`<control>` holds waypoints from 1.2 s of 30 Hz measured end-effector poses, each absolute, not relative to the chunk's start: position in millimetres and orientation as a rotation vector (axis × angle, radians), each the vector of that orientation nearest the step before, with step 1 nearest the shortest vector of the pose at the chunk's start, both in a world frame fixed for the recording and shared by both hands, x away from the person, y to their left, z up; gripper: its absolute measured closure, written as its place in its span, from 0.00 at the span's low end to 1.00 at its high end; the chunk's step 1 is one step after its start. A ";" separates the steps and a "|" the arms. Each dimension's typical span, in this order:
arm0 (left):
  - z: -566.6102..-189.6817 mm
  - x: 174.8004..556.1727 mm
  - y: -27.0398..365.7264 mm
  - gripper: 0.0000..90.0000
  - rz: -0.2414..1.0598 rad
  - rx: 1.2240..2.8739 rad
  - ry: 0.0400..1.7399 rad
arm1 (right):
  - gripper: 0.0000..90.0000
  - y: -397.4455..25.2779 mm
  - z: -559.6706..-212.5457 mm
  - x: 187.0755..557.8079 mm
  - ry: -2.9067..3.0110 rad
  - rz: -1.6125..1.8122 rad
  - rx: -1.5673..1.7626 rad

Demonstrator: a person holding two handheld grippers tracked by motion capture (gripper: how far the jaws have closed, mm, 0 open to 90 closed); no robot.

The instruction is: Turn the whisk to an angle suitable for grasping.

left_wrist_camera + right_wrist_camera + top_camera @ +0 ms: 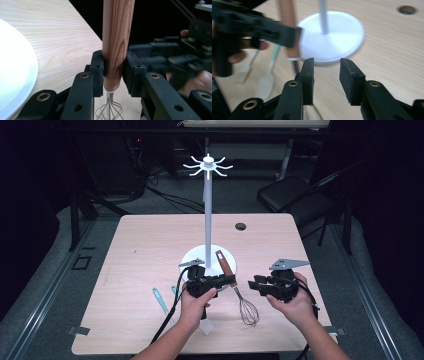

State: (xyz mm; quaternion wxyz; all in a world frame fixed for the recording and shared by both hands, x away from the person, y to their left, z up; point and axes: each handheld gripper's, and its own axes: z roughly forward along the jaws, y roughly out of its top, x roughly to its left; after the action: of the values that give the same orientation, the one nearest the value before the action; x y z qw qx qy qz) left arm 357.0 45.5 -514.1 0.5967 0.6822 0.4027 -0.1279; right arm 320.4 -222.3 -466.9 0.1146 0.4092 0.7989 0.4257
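L gripper [113, 72] clamps whisk [117, 40], R gripper [327, 80] open

Wood-handled whisk with steel wire loops [235, 287]: handle pinched near its lower end, by the white collar. Tilted, handle up over white stand base, wire head down near tabletop.

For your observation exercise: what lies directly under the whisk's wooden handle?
Below the wooden handle, clamped by the left gripper, hang the whisk's wires over the table. The wires' lower end is cut off.
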 end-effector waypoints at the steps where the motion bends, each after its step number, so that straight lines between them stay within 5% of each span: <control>1: -513.2 356.8 45.7 0.79 -0.297 1.589 0.933 | 0.72 -224.9 -466.6 322.1 2.325 1.225 1.215; 36: -428.9 357.1 78.0 0.80 -0.041 1.918 0.706 | 0.68 -228.4 -496.6 328.6 2.303 1.115 1.340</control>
State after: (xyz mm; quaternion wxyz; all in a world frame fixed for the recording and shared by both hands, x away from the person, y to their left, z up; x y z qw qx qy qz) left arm 357.1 78.0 -428.9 0.5217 0.8004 0.2947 -0.0172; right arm 328.6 -228.4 -496.6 0.1261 0.4603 0.7909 0.3829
